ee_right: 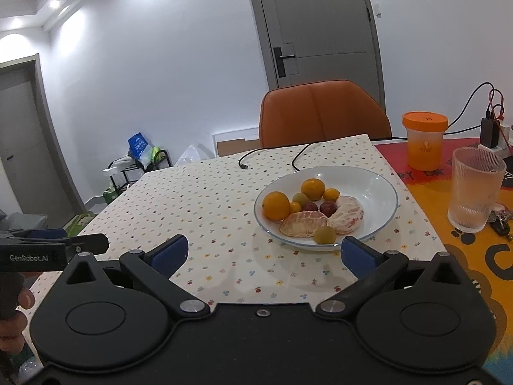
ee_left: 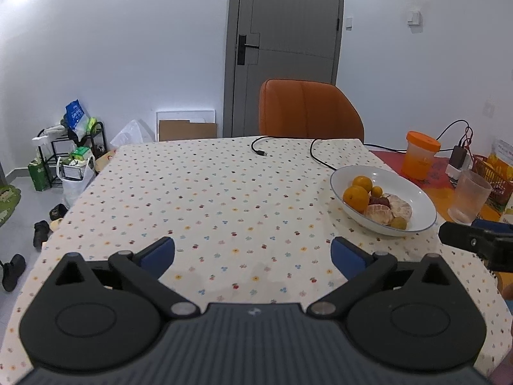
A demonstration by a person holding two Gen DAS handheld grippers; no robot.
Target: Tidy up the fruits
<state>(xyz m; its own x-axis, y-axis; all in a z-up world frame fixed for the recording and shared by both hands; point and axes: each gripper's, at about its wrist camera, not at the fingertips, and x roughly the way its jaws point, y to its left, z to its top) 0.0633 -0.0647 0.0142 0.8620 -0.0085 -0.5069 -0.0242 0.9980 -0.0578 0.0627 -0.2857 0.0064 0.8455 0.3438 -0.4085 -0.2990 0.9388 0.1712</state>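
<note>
One "GenRobot_AI" label (ee_right: 29,258), left gripper (ee_right: 80,240)

A white bowl (ee_right: 378,189) on the tabletop (ee_right: 208,199) holds oranges (ee_right: 275,205), peeled citrus pieces (ee_right: 303,224), two dark red fruits (ee_right: 327,208) and small yellow-green fruits (ee_right: 324,235).

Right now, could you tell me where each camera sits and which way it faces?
Left wrist: on the left gripper, facing across the patterned table toward the orange chair; its open fingers show, the fruit plate lies right.
Right wrist: on the right gripper, open, facing the fruit plate; the other gripper and a hand show at left.
Shared: plate, chair, door, orange-lidded cup.
</note>
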